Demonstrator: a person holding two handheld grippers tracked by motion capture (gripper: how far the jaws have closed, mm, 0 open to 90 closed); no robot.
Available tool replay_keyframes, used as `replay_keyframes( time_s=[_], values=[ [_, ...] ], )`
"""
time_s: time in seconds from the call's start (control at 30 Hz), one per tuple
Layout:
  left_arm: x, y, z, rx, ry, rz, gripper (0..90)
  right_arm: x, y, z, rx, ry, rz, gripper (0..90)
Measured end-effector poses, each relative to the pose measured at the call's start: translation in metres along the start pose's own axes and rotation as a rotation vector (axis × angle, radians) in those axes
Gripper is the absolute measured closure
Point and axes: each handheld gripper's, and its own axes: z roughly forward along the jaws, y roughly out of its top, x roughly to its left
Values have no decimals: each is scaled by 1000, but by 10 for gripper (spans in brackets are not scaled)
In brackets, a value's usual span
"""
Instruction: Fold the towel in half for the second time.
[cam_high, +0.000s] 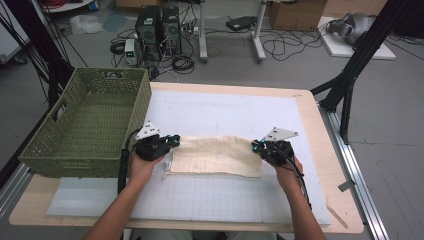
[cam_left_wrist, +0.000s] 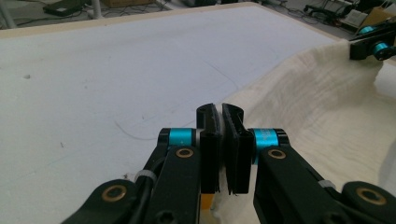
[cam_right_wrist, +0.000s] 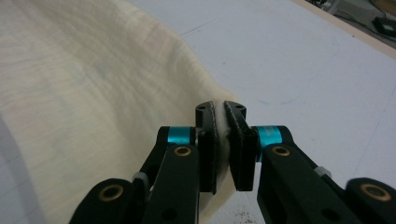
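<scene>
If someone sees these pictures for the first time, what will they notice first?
Probably the cream cloth stretched across the middle of the white mat, pinched at its ends by the left gripper and the right gripper. Next, the green woven basket at the table's left edge.

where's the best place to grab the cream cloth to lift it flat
At its two far corners, one from each short end. The cloth lies as a long strip across the mat, so the left gripper and right gripper, each shut on a corner, keep it spread.
</scene>
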Motion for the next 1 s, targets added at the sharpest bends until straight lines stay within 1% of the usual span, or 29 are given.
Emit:
replay_keyframes(
  time_s=[0.1,0.13,0.17,0.2,0.23,0.33,0.4,0.43,0.53,0.63,0.7,0.8,0.87,0.9,0.93,1.0],
  values=[
    [-3,-1,-6,-5,5,19,851,5,-6,-5,-6,-1,-10,835],
    [-3,-3,-7,6,7,20,851,6,-8,-6,-8,-1,-13,834],
    [-3,-5,-7,14,7,10,850,7,-10,-7,-13,1,-14,834],
    [-3,-7,-8,18,7,4,849,9,-13,-8,-15,5,-5,834],
    [-3,-9,-8,22,4,-8,849,10,-15,-9,-17,10,-6,834],
    [-5,-10,-9,51,-7,-22,843,15,-20,-12,-24,18,-13,834],
    [-7,-11,-11,47,-9,-20,838,19,-24,-15,-22,21,-18,833],
    [-8,-12,-13,65,-15,-15,837,20,-25,-16,-20,22,-24,833],
    [-13,-18,-16,76,-11,4,824,24,-32,-22,-34,23,-23,827],
    [-16,-22,-18,103,-10,4,812,28,-38,-26,-42,28,-16,829],
    [-18,-24,-21,119,-6,11,808,31,-40,-28,-38,36,-22,832],
    [-18,-28,-26,136,-10,3,795,35,-42,-30,-32,46,-33,834],
    [-18,-30,-29,142,-10,-7,760,39,-45,-32,-23,50,-44,834],
    [-18,-29,-31,135,-6,-23,728,40,-47,-33,-19,55,-49,834],
    [-17,-26,-33,116,-5,-40,670,41,-49,-33,-17,56,-54,834],
    [-17,-14,-38,40,-15,-54,550,42,-50,-35,-9,58,-59,834]
  ],
)
